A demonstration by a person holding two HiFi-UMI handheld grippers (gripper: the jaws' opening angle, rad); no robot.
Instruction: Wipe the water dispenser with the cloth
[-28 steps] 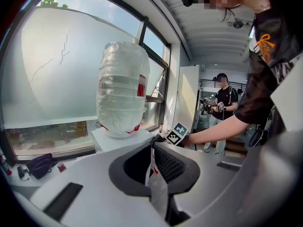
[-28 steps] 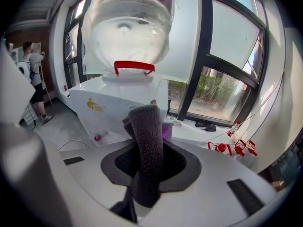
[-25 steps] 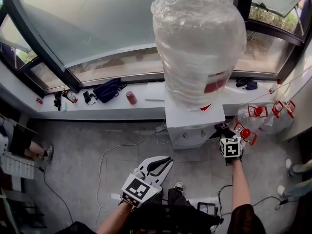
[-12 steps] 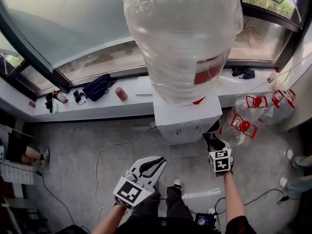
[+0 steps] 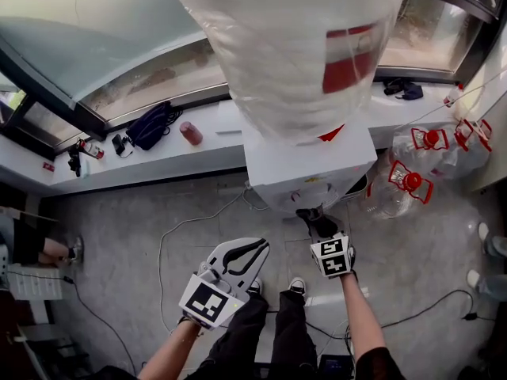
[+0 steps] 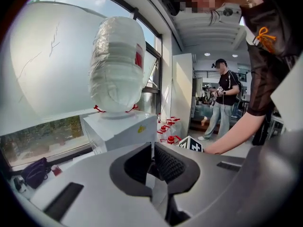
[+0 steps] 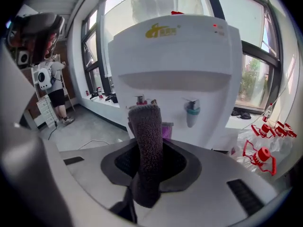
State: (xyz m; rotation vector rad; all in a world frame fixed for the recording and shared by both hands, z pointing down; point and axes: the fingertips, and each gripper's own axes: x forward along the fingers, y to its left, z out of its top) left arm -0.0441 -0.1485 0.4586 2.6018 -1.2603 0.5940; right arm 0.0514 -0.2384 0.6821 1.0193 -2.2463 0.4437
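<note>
Grey floor point(image 5: 119, 236) at its window edge holds the white water dispenser point(image 5: 309, 169). The right gripper point(image 7: 147, 160) is clamped on the dark cloth point(image 7: 147, 136), which stands upright just in front of the taps point(image 7: 191, 109). The left gripper point(image 6: 152, 162) is squeezed together on nothing, farther back

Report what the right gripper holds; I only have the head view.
Observer: The right gripper is shut on a dark cloth, standing upright between its jaws.
Operator: Now the left one.
Observer: The left gripper is shut, nothing between its jaws.
Operator: Say what the cloth faces.
Observer: The water dispenser, at its tap recess; the cloth's top lines up just under the red tap, left of the green tap.
</note>
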